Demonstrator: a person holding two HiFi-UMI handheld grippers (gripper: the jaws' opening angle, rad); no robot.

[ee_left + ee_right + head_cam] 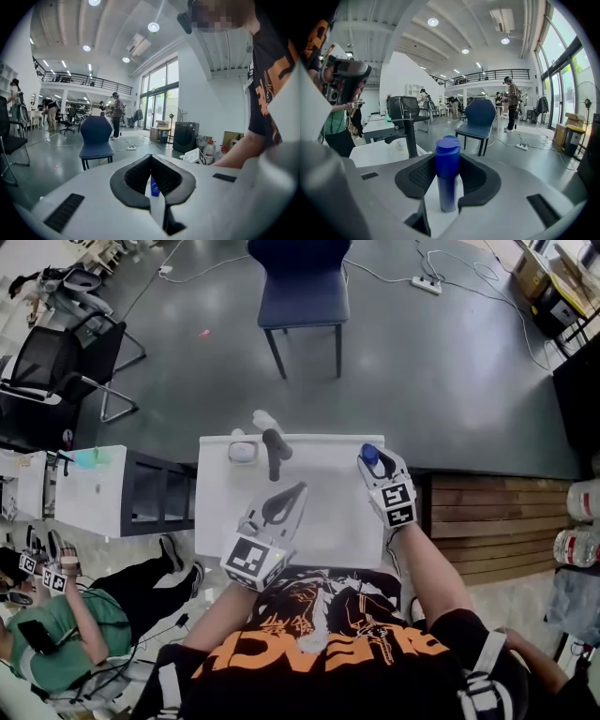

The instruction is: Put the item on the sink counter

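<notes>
Floor [450,381] of glossy grey concrete surrounds everything. At its middle is the sink counter [342,521], a flat white rectangular slab with a smooth top. At 12 o'clock from the counter, well apart from it, stands a blue chair [302,292] with a padded seat and thin dark legs. At 3 o'clock lie slatted wooden pallets [487,521], and past them clear water jugs [579,521]. At 9 o'clock a white desk [94,491] sits just beside the counter. A black mesh office chair [42,367] is at 10 o'clock, and a seated person [56,634] in green is at 8 o'clock.

On the counter near its 12 o'clock edge rises a black faucet [274,454], an upright post with a bent spout. A small white dish [242,452] is just beside it on the 9 o'clock side. What the dish holds cannot be made out.

The left gripper [300,488] hovers over the middle of the counter. Its curved black ribbed fingers meet at the tips with nothing clamped. The faucet stands just beyond those tips.

The right gripper [447,157] is at the counter's 2 o'clock corner. Its padded jaws are closed against the sides of the bottle [447,183], a blue cylinder with a darker flip cap, held upright. The base of the bottle is low over the white top, but whether it rests there cannot be told.
</notes>
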